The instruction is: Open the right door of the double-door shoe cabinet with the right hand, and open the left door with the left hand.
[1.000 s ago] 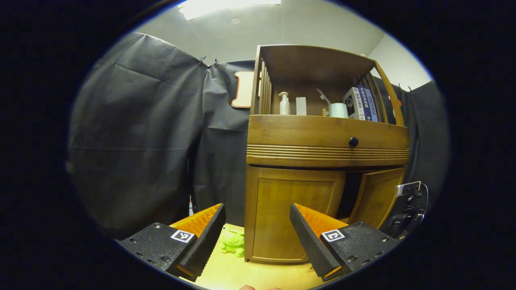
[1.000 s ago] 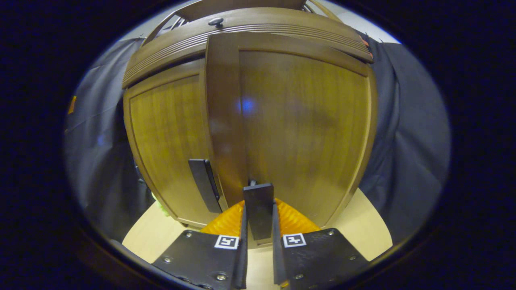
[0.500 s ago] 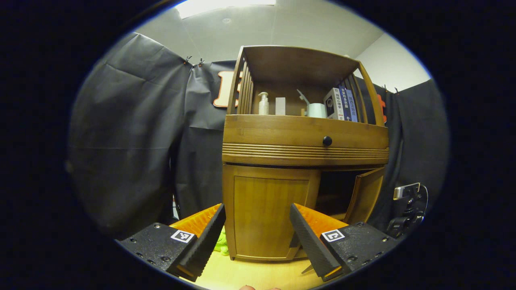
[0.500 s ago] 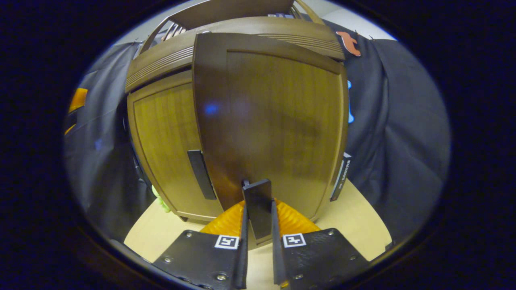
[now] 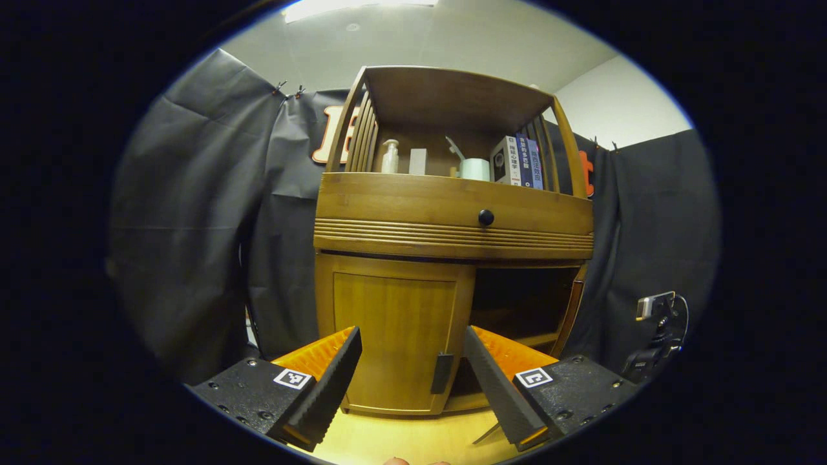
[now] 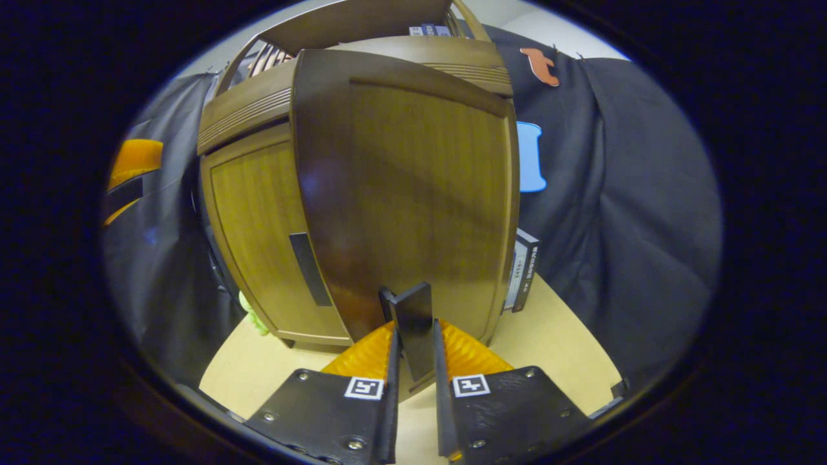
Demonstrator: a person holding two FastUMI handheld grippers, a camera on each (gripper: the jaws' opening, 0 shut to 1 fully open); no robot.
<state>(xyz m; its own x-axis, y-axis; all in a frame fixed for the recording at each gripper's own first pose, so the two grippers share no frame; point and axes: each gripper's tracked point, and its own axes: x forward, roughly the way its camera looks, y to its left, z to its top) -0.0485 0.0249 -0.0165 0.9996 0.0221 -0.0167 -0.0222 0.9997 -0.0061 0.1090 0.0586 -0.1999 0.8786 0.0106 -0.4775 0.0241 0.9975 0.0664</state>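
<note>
At the front of the shoe cabinet (image 5: 452, 213), the right door (image 6: 413, 187) stood swung well out from the carcass, and in the left gripper view the dark compartment (image 5: 523, 300) behind it lay exposed. The right gripper (image 6: 413, 361) was closed tight on that door's flat dark handle (image 6: 412, 326), both fingers pressing its sides. By my reading, the first half of the task was largely done, though the door might swing a little wider.

The left door (image 5: 394, 329) sat shut against the frame, its own handle (image 5: 442, 373) untouched at the inner edge. The left gripper (image 5: 413, 381) hung in front of it with its jaws spread wide and nothing between them; that handle lay just inside the right finger, apart from both. So 1 of the 2 doors was left to open: the left gripper would need to close on the handle and pull.

Above the doors ran a drawer with a round knob (image 5: 485, 217), and the open shelf held a pump bottle (image 5: 389, 157), a cup (image 5: 475, 169) and books (image 5: 517, 161). The cabinet stood on a pale worktop (image 6: 555, 349).
</note>
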